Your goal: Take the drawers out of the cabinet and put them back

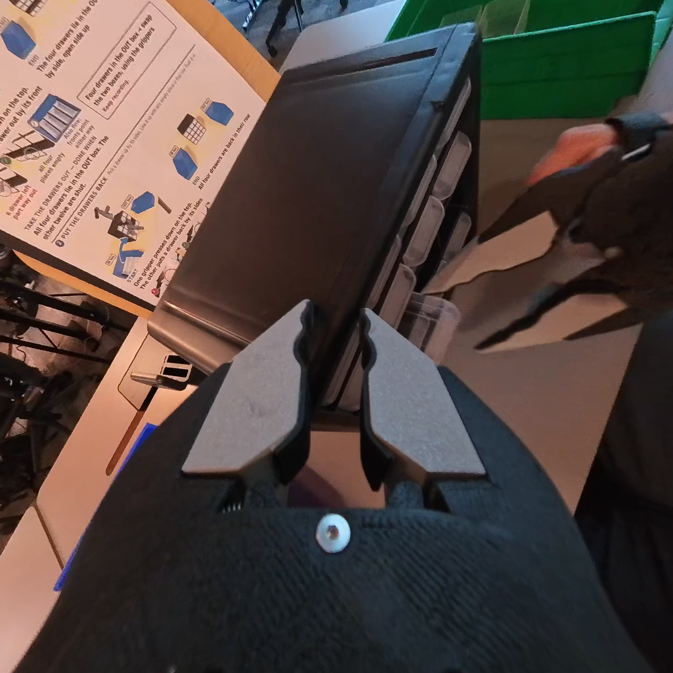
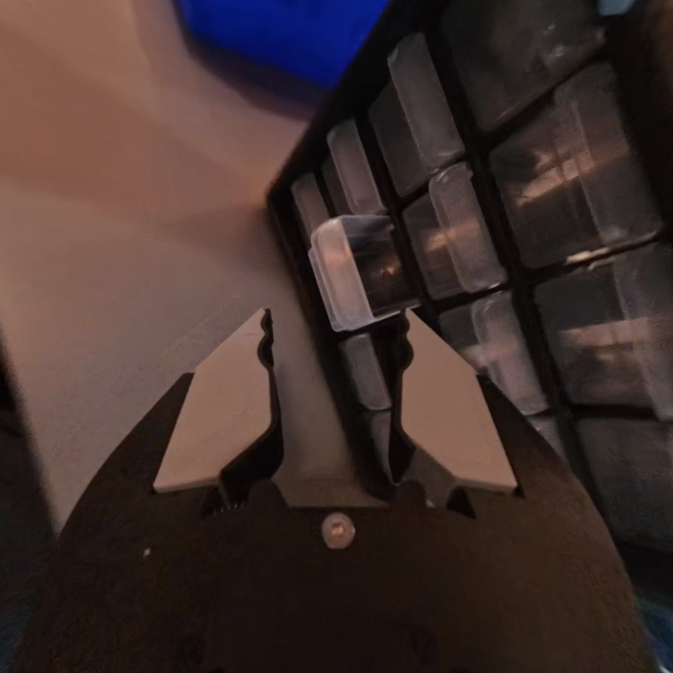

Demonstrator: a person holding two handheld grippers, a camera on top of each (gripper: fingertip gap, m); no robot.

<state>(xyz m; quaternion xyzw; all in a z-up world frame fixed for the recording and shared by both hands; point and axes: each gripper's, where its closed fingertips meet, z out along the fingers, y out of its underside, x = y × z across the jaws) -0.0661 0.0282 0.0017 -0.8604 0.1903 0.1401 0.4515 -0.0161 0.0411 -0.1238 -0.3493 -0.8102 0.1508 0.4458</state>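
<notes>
The black cabinet [image 1: 309, 182] with clear plastic drawers fills the middle of the left wrist view. My left gripper [image 1: 335, 307] sits at the near end of its top, over the front edge, fingers a narrow gap apart and holding nothing. One clear drawer [image 1: 433, 320] sticks partly out at the near end. My right gripper [image 1: 480, 291] shows at the right, held by a hand, jaws wide. In the right wrist view the right gripper [image 2: 337, 312] is open and empty, just below that partly pulled-out drawer [image 2: 349, 269]. The other drawers in the cabinet [image 2: 364, 65] sit flush.
A printed instruction sheet [image 1: 109, 127] lies on the table left of the cabinet. A green box [image 1: 564, 65] stands behind the cabinet. A blue box [image 2: 276, 40] is beyond the cabinet in the right wrist view. The tan table surface [image 1: 510, 418] lies in front of the drawers.
</notes>
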